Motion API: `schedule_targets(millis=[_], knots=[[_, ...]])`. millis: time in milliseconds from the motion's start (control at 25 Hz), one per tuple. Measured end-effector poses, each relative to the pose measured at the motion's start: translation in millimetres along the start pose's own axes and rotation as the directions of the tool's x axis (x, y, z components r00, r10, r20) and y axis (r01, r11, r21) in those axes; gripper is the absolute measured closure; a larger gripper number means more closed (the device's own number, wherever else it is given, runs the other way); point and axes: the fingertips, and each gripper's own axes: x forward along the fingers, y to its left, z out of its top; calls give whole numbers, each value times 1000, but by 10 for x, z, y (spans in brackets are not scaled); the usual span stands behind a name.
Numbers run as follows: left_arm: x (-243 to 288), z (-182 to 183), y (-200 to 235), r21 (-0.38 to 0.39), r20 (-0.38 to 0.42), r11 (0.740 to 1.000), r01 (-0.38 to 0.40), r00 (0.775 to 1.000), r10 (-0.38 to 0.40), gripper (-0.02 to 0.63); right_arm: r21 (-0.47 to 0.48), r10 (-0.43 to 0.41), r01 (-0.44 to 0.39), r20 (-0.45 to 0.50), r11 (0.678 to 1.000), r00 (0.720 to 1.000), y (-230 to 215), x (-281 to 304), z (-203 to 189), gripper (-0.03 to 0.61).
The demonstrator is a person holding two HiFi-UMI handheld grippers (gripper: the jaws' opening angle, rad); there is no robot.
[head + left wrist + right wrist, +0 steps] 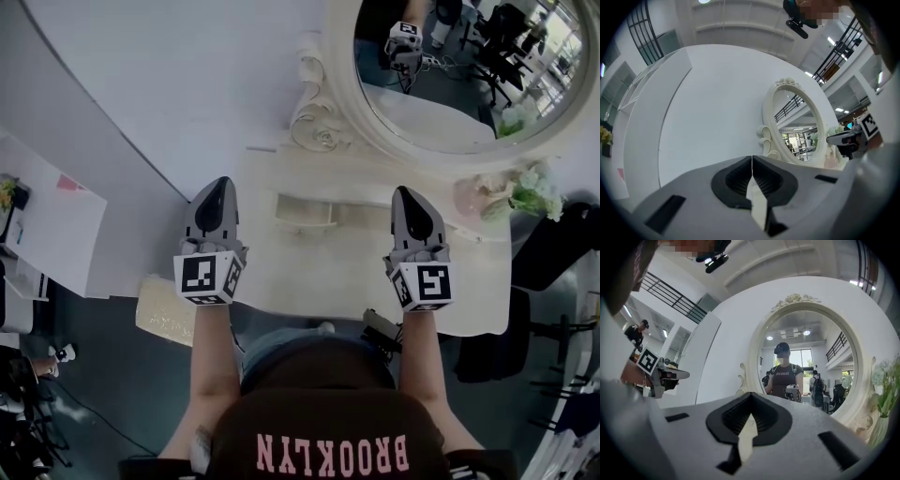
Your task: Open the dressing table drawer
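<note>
Head view: the left gripper [221, 190] and right gripper [406, 197] hang over the table [319, 272], on either side of the small drawer [306, 208] near its back edge, below the mirror [459, 66] — whether it is pulled out I cannot tell.

Left gripper view: fingers [737, 180] pressed together, empty, aimed at the wall [717, 103].

Right gripper view: fingers [766, 416] likewise together, facing the mirror. Closed like this, they would likely skid off a handle — and a wide right swing could topple the flowers [530, 192] at the back right corner.

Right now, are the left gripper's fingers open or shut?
Shut. The left gripper's fingers meet along one thin seam, with nothing between them.
</note>
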Motion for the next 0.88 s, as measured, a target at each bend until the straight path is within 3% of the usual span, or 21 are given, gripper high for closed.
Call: schedule_targets(millis=[880], knots=[[-136,46,-13,0,12,1000,11,1000,-11,607,-8,-2,2,-30,1000,1000,61,-132,-14,588]])
